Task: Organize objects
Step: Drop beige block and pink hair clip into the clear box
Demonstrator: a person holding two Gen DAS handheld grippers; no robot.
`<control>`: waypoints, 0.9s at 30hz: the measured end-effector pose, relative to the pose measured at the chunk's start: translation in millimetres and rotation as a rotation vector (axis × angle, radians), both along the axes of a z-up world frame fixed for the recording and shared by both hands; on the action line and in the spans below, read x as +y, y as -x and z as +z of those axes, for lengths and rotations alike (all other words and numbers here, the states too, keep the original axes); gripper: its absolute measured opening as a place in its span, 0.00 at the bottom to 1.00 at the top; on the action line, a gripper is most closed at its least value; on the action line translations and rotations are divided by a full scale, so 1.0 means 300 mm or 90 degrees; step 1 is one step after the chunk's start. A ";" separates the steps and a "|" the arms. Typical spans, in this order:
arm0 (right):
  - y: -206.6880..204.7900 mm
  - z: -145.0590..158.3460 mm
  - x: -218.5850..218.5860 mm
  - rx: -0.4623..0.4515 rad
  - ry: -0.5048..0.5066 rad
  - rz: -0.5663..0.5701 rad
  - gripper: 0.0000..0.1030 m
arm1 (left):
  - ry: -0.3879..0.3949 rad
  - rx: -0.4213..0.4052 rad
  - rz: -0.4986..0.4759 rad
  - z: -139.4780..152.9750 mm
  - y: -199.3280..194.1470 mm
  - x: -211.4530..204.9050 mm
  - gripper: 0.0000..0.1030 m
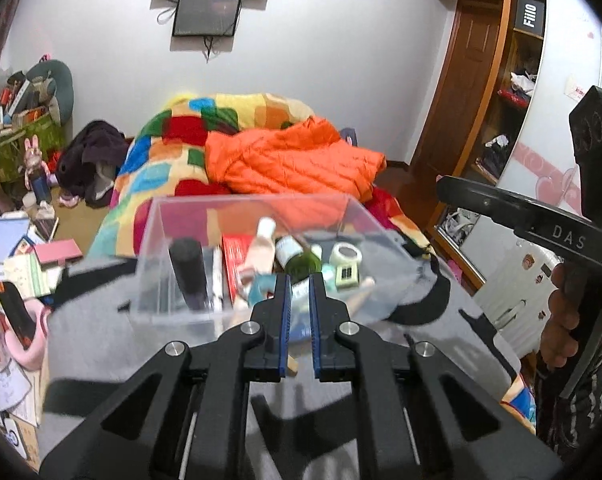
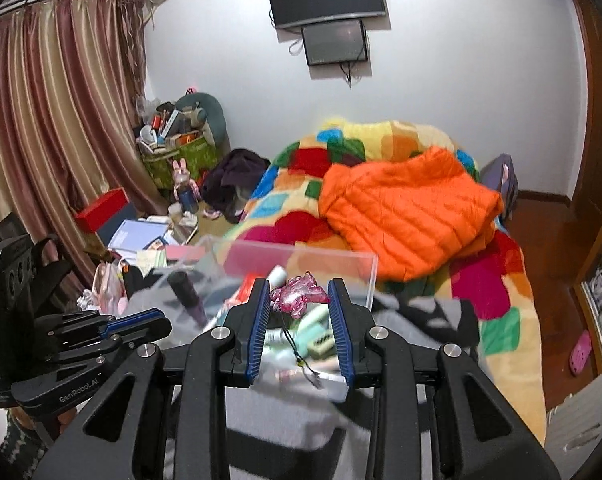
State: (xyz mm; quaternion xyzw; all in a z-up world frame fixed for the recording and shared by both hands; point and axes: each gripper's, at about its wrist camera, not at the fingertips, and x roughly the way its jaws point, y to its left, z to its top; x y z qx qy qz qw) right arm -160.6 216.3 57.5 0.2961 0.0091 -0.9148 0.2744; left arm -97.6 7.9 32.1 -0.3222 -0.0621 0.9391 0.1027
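Two grippers are held over the clear box (image 1: 237,240): the right gripper (image 2: 299,304) is pinching a pink charm (image 2: 299,298) (cord dangling toward 6 o'clock), the left gripper (image 1: 299,304) is nearly closed, empty; releasing into the box is judged next

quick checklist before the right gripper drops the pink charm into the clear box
1. Pink charm between the right gripper fingers: ok, though whether the pads truly pinch it, cannot tell.
2. Charm's black cord hanging free of the fingers: ok.
3. Gripper over the clear box: ok, the box sits just ahead and below.
4. Room in the box: not ok, it is crowded by the green bottle and black cylinder.
5. Left gripper out of the way: cannot tell, it is near the box.
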 end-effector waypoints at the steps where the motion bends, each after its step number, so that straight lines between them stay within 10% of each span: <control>1: 0.005 0.009 -0.005 0.005 0.000 0.000 0.26 | 0.001 0.000 -0.005 0.007 0.005 -0.001 0.08; 13: 0.115 -0.031 -0.071 -0.016 -0.023 -0.001 0.26 | 0.048 -0.120 -0.006 -0.216 0.027 0.017 0.51; 27: 0.183 -0.228 -0.118 -0.104 -0.084 0.013 0.27 | 0.081 -0.179 0.023 -0.326 0.076 0.032 0.38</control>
